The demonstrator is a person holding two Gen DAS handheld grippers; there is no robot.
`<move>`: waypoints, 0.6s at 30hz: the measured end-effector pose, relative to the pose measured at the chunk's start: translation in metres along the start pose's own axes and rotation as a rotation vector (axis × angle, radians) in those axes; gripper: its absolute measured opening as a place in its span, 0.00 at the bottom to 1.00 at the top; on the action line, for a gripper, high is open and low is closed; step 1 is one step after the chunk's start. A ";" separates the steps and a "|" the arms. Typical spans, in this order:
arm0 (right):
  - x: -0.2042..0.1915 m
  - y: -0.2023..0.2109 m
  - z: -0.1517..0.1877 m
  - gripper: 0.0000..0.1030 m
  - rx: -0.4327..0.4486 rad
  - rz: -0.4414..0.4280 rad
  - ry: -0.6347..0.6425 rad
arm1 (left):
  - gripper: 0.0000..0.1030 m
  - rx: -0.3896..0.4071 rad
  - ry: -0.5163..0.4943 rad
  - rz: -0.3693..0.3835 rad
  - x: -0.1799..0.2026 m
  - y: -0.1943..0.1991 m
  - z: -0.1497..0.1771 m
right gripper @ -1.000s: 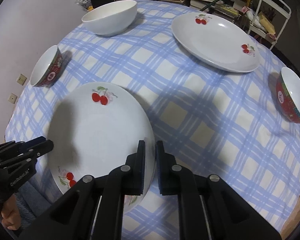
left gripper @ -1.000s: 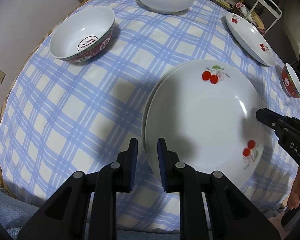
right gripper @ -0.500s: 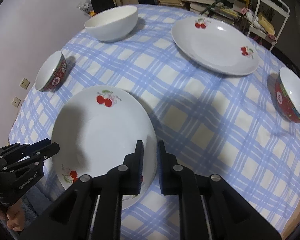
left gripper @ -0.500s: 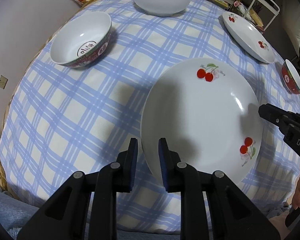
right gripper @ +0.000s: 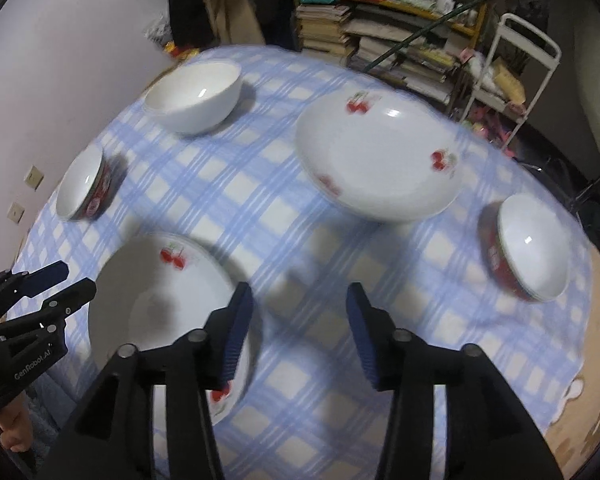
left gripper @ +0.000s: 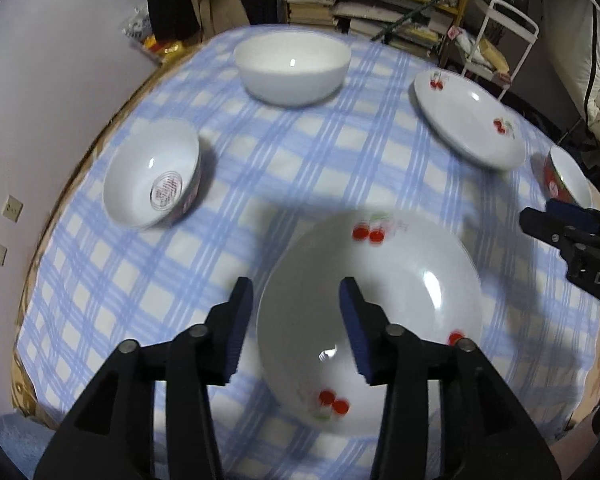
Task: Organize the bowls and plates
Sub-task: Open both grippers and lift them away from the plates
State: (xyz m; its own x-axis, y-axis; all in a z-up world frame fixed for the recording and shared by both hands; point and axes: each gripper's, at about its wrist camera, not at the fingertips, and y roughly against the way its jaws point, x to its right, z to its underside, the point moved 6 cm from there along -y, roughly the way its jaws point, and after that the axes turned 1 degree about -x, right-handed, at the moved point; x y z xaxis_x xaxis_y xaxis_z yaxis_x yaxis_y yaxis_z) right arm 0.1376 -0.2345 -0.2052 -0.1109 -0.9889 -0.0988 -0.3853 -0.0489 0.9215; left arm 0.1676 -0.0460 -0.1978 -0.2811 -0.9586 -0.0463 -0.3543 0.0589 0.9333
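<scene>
Near cherry plate (left gripper: 380, 292) flat on the blue checked tablecloth (left gripper: 284, 168), its left rim under the gap of the left gripper (left gripper: 296, 320) and clear of both pads. Left gripper's jaws opening, about half apart, gripping nothing. In the right wrist view, same plate (right gripper: 156, 304) low and left of the right gripper (right gripper: 298, 324), its right rim just behind the left pad, not pinched. Right gripper's jaws opening too, moderately wide, only cloth showing between them.

Ahead and right of the right gripper's jaws, second cherry plate (right gripper: 380, 160) on the cloth, well apart from the near one. Farther right, red-sided bowl (right gripper: 528, 248) near the table edge. Ahead and left of the left gripper's jaws, patterned bowl (left gripper: 154, 184) with a round mark inside, upright. Beyond it, straight ahead, plain white bowl (left gripper: 292, 68) at the far side of the table.

Right gripper seen at the right edge of the left wrist view (left gripper: 556, 220), just past the near plate's rim. Left gripper at the left edge of the right wrist view (right gripper: 64, 284), with part of a hand (right gripper: 14, 432) below it.

Beyond the table, stacked books on shelves (right gripper: 400, 48) and a white wire rack (right gripper: 512, 64). Much motion blur throughout.
</scene>
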 end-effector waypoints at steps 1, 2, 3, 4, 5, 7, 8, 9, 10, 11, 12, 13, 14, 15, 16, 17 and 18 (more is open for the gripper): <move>0.006 0.003 -0.006 0.65 0.014 0.003 -0.008 | 0.49 0.009 -0.006 -0.001 0.004 0.001 -0.007; 0.015 0.007 -0.013 0.72 0.034 0.007 -0.016 | 0.52 0.015 -0.013 0.000 0.007 0.002 -0.013; 0.021 0.009 -0.018 0.75 0.047 0.011 -0.022 | 0.53 0.020 -0.021 -0.001 0.010 0.002 -0.018; 0.028 0.011 -0.025 0.80 0.061 0.019 -0.029 | 0.57 0.027 -0.035 -0.007 0.015 0.002 -0.026; 0.036 0.012 -0.031 0.84 0.073 0.026 -0.035 | 0.61 0.035 -0.043 -0.010 0.018 0.002 -0.032; 0.050 0.013 -0.044 0.92 0.095 0.030 -0.043 | 0.69 0.047 -0.056 -0.013 0.027 0.003 -0.046; 0.055 0.013 -0.049 0.94 0.102 0.033 -0.047 | 0.73 0.050 -0.058 -0.008 0.032 0.002 -0.053; 0.061 0.012 -0.055 0.94 0.113 0.036 -0.053 | 0.74 0.051 -0.057 0.001 0.036 0.002 -0.060; 0.065 0.012 -0.058 0.94 0.120 0.037 -0.058 | 0.75 0.051 -0.056 0.015 0.042 0.000 -0.069; 0.072 0.011 -0.063 0.94 0.131 0.041 -0.073 | 0.75 0.051 -0.057 0.022 0.046 -0.001 -0.075; 0.079 0.009 -0.068 0.94 0.138 0.046 -0.088 | 0.75 0.051 -0.060 0.025 0.052 -0.003 -0.084; 0.083 0.009 -0.071 0.94 0.144 0.048 -0.091 | 0.75 0.052 -0.063 0.021 0.056 -0.005 -0.090; 0.089 0.009 -0.075 0.94 0.160 0.053 -0.096 | 0.75 0.051 -0.070 0.019 0.061 -0.007 -0.097; 0.094 0.009 -0.078 0.94 0.171 0.061 -0.100 | 0.75 0.050 -0.075 0.020 0.065 -0.009 -0.103; 0.102 0.007 -0.082 0.94 0.178 0.076 -0.105 | 0.75 0.048 -0.078 0.026 0.072 -0.012 -0.110; 0.106 0.005 -0.083 0.94 0.177 0.082 -0.107 | 0.75 0.045 -0.079 0.031 0.076 -0.015 -0.115; 0.110 0.003 -0.085 0.94 0.175 0.086 -0.108 | 0.75 0.041 -0.079 0.036 0.080 -0.019 -0.121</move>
State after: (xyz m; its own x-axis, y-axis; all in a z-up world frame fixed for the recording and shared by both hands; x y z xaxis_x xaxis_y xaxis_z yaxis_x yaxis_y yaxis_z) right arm 0.2025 -0.3555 -0.1817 -0.2439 -0.9672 -0.0714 -0.5227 0.0691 0.8497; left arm 0.2600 -0.1580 -0.1761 -0.3631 -0.9308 -0.0424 -0.3783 0.1057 0.9196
